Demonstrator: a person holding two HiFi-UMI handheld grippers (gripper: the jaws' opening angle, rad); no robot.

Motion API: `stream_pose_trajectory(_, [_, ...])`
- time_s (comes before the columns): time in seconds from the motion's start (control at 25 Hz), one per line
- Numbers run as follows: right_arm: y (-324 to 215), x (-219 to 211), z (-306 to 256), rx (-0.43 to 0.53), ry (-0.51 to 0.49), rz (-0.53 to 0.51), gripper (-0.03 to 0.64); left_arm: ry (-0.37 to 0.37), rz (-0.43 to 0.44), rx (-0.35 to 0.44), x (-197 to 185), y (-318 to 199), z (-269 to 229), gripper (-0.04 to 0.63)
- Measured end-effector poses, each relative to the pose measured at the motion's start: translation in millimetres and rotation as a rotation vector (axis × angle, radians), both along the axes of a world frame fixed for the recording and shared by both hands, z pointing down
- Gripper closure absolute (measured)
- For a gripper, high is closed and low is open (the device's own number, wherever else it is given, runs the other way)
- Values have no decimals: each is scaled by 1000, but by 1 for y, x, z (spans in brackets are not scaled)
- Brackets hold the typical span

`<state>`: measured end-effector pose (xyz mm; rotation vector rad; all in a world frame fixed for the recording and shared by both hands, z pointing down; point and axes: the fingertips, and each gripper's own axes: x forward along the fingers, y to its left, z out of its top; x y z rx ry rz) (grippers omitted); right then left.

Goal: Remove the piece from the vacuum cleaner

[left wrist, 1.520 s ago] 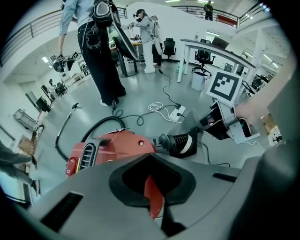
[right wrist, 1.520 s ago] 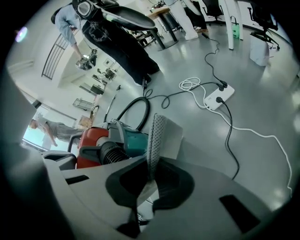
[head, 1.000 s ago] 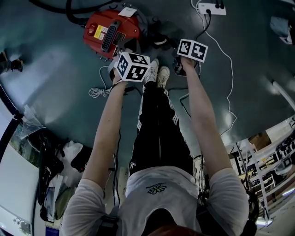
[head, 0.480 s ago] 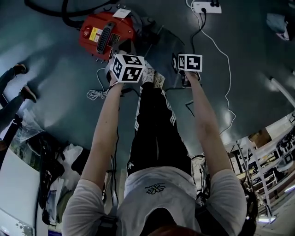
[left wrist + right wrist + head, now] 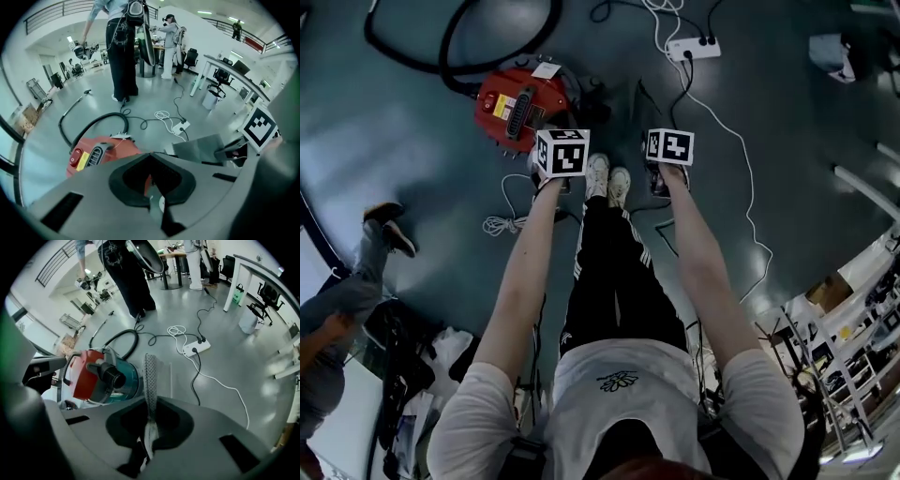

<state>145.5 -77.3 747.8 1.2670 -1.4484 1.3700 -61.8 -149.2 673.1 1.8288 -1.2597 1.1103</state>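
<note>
The mesh piece is out and held clear of the vacuum cleaner

Head view: the red vacuum cleaner stands on the floor beyond the shoes, and more hose and cable show than a second ago, as both arms have come up. Left gripper view: the left gripper is closed on nothing. Right gripper view: the right gripper pinches the mesh piece by its lower edge. A firm pinch and a straight lift should suit.

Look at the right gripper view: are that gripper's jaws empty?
No, the right gripper is shut on a thin grey mesh piece that sticks out edge-on from between its jaws.
</note>
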Motion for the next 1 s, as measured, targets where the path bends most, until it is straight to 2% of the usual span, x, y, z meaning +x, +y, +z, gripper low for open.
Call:
stream_pose_trajectory(0.16, [-1,-3,-53,33,1,24,594,31,23,64,18,-8,-61,591])
stream_pose_trajectory(0.32, [-22,2,-124,170,-25,85,594,71,13,182,26,-31,-133,591])
stream_pose_trajectory(0.44, [-33,5,-182,266,-51,134,594,140,-27,265,31,-40,-186,589])
stream_pose_trajectory(0.52, [-29,2,-225,328,-75,145,594,204,-45,368,36,-34,-233,591])
stream_pose_trajectory(0.64, [-27,-7,-299,466,-104,106,594,300,-35,607,46,-22,-324,590])
stream_pose_trajectory(0.72, [-24,-14,-349,566,-125,70,594,346,-40,716,50,-9,-376,591])
stream_pose_trajectory(0.8, [-22,-20,-399,657,-152,56,594,387,-62,781,50,3,-421,589])
stream_pose_trajectory(0.88, [-17,-23,-447,734,-140,32,594,431,-83,827,47,15,-462,591])
stream_pose_trajectory(1.0, [2,-35,-515,868,-117,-56,594,480,-78,884,37,47,-512,591])
